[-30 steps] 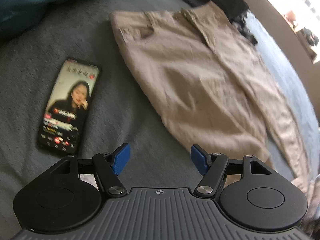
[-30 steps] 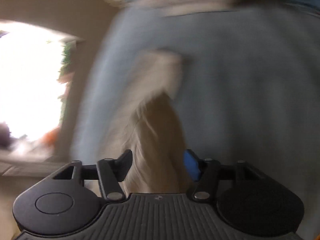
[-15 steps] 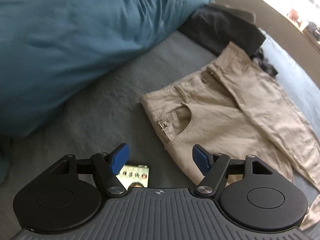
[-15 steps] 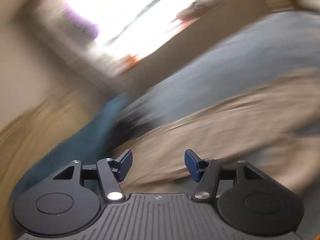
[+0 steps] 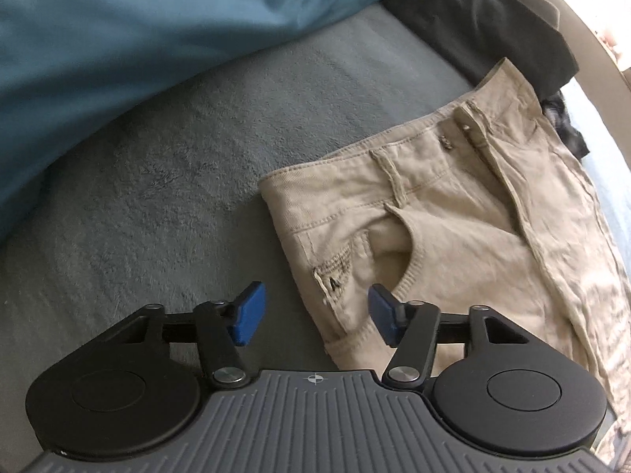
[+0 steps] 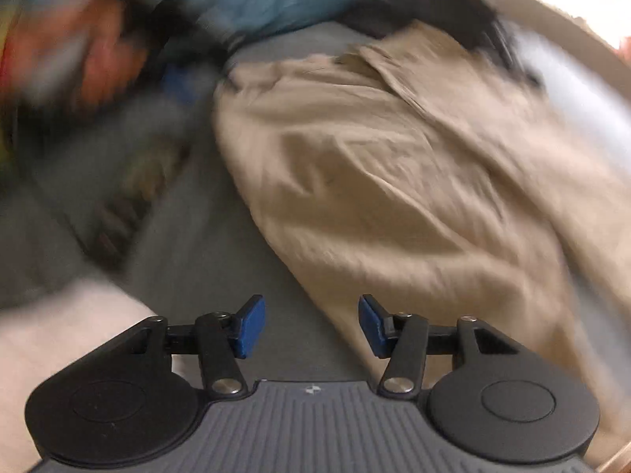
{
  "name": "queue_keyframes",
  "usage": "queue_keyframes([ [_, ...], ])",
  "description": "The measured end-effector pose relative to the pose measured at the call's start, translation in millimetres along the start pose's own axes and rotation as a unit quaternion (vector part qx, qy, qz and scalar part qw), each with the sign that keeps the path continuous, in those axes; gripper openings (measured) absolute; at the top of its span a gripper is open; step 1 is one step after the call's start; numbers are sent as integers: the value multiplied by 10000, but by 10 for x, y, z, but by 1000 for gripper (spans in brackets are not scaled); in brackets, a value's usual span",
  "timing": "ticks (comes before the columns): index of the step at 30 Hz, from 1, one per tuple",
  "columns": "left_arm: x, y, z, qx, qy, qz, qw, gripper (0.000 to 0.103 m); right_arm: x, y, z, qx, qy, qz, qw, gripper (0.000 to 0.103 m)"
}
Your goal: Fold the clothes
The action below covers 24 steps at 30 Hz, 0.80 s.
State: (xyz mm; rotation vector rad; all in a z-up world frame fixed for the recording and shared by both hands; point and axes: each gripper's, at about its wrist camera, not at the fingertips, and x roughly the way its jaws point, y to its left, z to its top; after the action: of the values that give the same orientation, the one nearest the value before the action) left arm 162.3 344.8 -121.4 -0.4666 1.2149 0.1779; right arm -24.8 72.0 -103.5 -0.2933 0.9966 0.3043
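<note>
Beige trousers (image 5: 453,228) lie flat on a grey blanket (image 5: 165,205), waistband towards the far side, front pocket facing up. My left gripper (image 5: 313,317) hovers over the hip edge just below the waistband corner. Its blue pads (image 5: 248,319) are apart and closing, with the trouser edge beneath the gap and nothing pressed. In the blurred right wrist view the trousers (image 6: 394,181) fill the right half. My right gripper (image 6: 311,325) hangs over their left edge and the blanket (image 6: 244,276), jaws closing with nothing gripped.
A teal duvet (image 5: 138,31) rises along the far left. A dark garment (image 5: 493,27) lies beyond the waistband. Pale blue sheet (image 5: 615,197) shows at the right. A cream cloth (image 6: 59,335) sits near left, and a blurred orange and dark shape (image 6: 90,51) is at the far left.
The left view slid from the phone and trouser legs to the waistband corner; the phone left the view and the pads drew closer. The right view swung round from the window to above the trousers.
</note>
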Motion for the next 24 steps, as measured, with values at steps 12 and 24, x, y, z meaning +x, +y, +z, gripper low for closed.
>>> queue_keyframes([
  [12, 146, -20, 76, 95, -72, 103, 9999, 20, 163, 25, 248, -733, 54, -351, 9967, 0],
  [24, 150, -84, 71, 519, -261, 380, 9976, 14, 320, -345, 300, 1010, 945, 1189, 9832, 0],
])
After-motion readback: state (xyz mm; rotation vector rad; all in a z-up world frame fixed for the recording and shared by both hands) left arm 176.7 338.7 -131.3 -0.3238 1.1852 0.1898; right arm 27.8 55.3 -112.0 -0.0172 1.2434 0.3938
